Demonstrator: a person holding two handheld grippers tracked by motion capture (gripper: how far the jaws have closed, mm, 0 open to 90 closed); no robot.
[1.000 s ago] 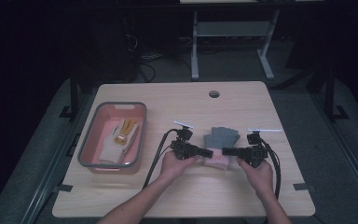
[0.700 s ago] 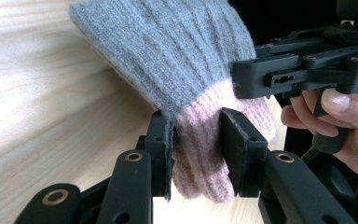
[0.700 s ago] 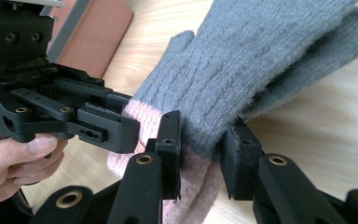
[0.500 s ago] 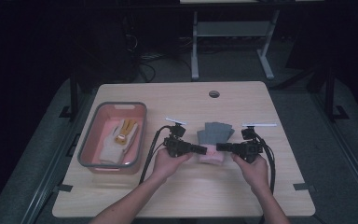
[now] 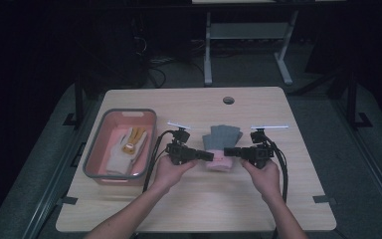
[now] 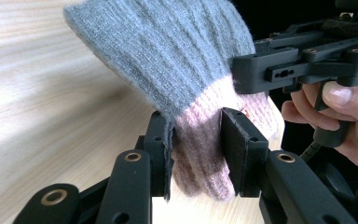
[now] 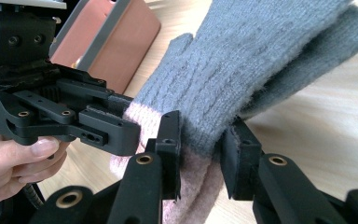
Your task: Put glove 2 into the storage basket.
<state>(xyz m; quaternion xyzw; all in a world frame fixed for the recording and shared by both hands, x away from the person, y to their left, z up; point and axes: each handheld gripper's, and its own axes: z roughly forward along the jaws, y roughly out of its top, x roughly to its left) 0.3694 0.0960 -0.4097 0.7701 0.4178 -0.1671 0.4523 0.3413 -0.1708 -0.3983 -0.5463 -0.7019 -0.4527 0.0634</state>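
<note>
We hold the grey glove point(image 5: 221, 144) by its pink cuff at the centre of the high view, left gripper point(image 5: 210, 156) and right gripper point(image 5: 228, 152) both clamped on it; next we judge it goes left to the tub point(image 5: 93, 164)

Bare bench point(image 5: 278, 194) runs along the near edge and the whole right side, and the far edge is open but for a small round hole point(image 5: 228, 100). Toward the left edge the pink bin point(image 5: 145, 144) blocks passage, with a white glove point(image 5: 124, 152) lying inside it.
</note>
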